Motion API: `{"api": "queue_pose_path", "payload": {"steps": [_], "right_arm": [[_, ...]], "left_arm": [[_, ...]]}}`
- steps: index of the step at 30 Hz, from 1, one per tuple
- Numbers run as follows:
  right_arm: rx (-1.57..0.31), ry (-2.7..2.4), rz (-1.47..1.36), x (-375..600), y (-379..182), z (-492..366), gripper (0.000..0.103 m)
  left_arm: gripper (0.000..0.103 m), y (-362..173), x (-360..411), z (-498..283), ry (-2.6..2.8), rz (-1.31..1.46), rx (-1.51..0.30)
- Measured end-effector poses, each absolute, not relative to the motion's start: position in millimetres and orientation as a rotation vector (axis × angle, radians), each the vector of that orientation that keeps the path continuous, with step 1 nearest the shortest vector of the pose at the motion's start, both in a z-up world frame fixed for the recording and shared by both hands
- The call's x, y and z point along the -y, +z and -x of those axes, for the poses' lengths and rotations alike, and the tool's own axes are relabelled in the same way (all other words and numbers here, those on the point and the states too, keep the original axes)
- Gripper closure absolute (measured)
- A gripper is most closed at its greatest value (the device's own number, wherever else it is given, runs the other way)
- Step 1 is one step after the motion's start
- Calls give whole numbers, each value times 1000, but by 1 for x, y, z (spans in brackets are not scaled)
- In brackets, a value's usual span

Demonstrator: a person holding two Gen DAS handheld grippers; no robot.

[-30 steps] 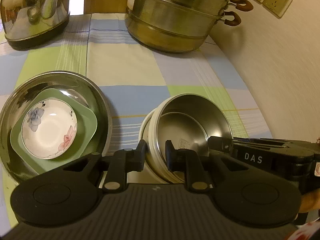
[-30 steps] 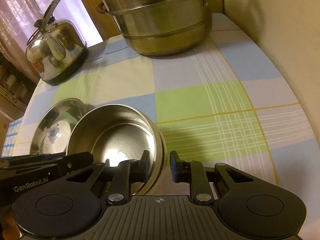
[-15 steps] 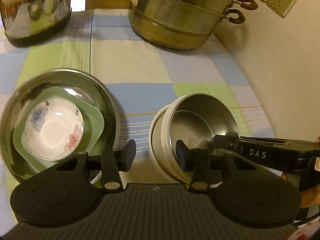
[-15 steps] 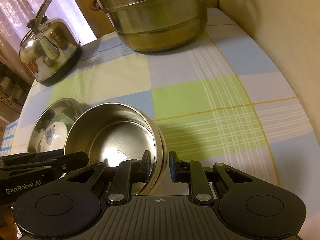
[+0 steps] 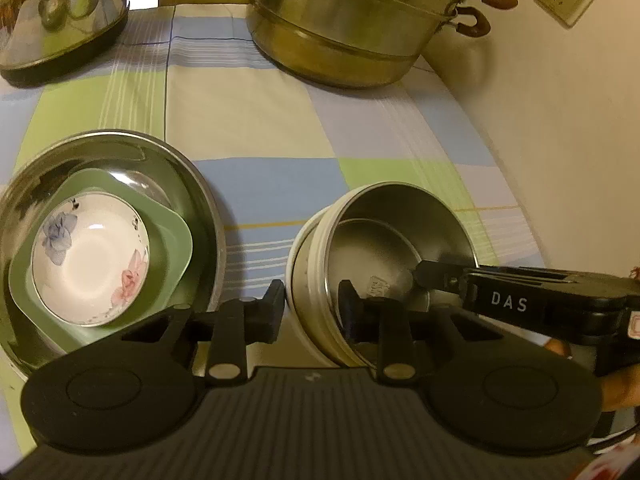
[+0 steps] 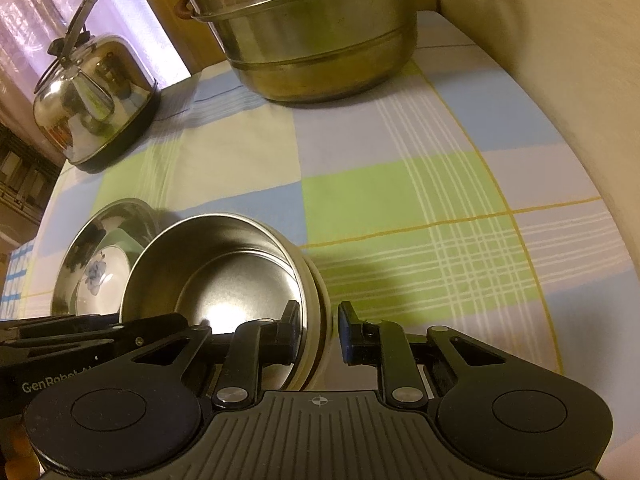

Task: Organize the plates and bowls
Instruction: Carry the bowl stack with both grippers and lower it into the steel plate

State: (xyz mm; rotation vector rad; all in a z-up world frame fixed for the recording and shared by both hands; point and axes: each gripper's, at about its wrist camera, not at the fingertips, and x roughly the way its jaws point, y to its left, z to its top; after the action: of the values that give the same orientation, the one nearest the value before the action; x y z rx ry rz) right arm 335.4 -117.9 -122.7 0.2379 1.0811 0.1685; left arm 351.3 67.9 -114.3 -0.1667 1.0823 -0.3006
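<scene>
We have the steel bowl (image 5: pixel 400 240) tipped up on its edge near the front right of the counter (image 5: pixel 260 120), nested inside a cream-rimmed bowl (image 5: pixel 304 280) whose rim wraps its outside. The left tool (image 5: pixel 310 308) straddles the near-left wall of this pair, one finger outside the cream rim and one inside the steel, and its jaws are closing on that wall. The right tool (image 6: pixel 318 334) straddles the opposite wall at a narrow gap; the inner finger lies against the steel, but we cannot tell whether the outer pad presses.

We judge the step to be lifting the nested pair with both tools, probably toward the stack beside it. The next move calls for both grips to be firm before we raise, and for keeping the pair from sliding apart.

That stack sits just left: a wide steel basin (image 5: pixel 192 184) holding a green square dish (image 5: pixel 172 236), which holds a floral saucer (image 5: pixel 92 256). Further back stand a steamer pot (image 5: pixel 340 28) and a kettle (image 5: pixel 60 12).
</scene>
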Motion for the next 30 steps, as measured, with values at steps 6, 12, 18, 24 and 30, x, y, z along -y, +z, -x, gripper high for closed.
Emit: {"api": "queue_pose_path", "payload": {"steps": [6,12,18,24,30], "right_arm": [[-1097,131,-202,105,-118,-329,83],[-1107,86,-205,99,-117,-323,83],[-1103,81,-215,102,-117,-328,85],[-1099,112,-192,102,-116,-329,85],[-1112,132,-184,100,-114,-331,86]], "left_arm": [[85,-113,-65,-362,-303,96,-1076],[86,-111,-56,-364,-298,24,-1086],[85,-115,-51,-364,-288,-8,-1093],[85,-115,-53,-362,-297,-6,-1098],[85,-114,-59,-359,-293,24,-1123]]}}
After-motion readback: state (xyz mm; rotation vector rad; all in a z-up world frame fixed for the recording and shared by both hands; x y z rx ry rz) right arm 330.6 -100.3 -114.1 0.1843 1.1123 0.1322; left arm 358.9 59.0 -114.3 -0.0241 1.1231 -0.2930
